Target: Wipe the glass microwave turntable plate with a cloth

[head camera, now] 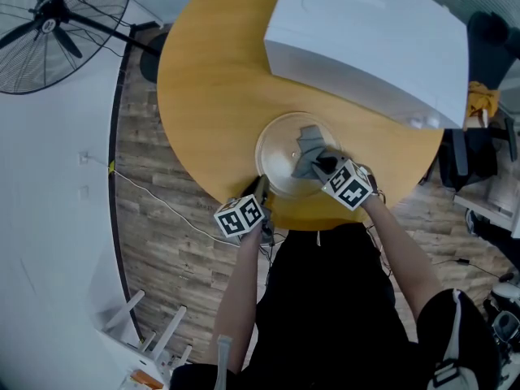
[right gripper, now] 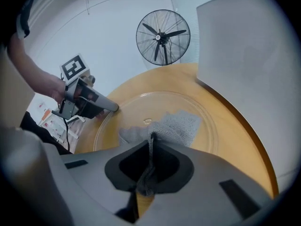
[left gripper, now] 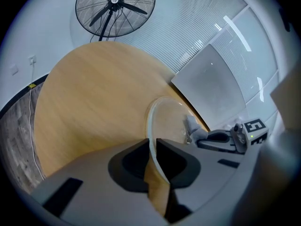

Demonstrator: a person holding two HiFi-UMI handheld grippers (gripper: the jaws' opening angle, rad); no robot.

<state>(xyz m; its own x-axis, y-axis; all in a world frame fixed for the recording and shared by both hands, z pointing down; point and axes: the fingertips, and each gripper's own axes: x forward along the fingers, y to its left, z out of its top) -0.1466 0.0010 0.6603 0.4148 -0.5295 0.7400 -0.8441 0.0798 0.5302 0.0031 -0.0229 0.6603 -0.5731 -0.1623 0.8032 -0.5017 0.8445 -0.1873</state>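
A round yellow-brown wooden counter [head camera: 203, 88] carries a large white box-shaped appliance [head camera: 366, 39] at its far side, and just in front of that, near the person's edge, rests the clear round glass turntable plate [head camera: 276, 145]. The left gripper [head camera: 262, 187] has its fingers [left gripper: 176, 161] pinched on the plate's near rim. The right gripper [head camera: 323, 165] has its fingers [right gripper: 171, 166] closed on a fold of the grey woven cloth [head camera: 309, 149], which lies spread on the plate's surface.
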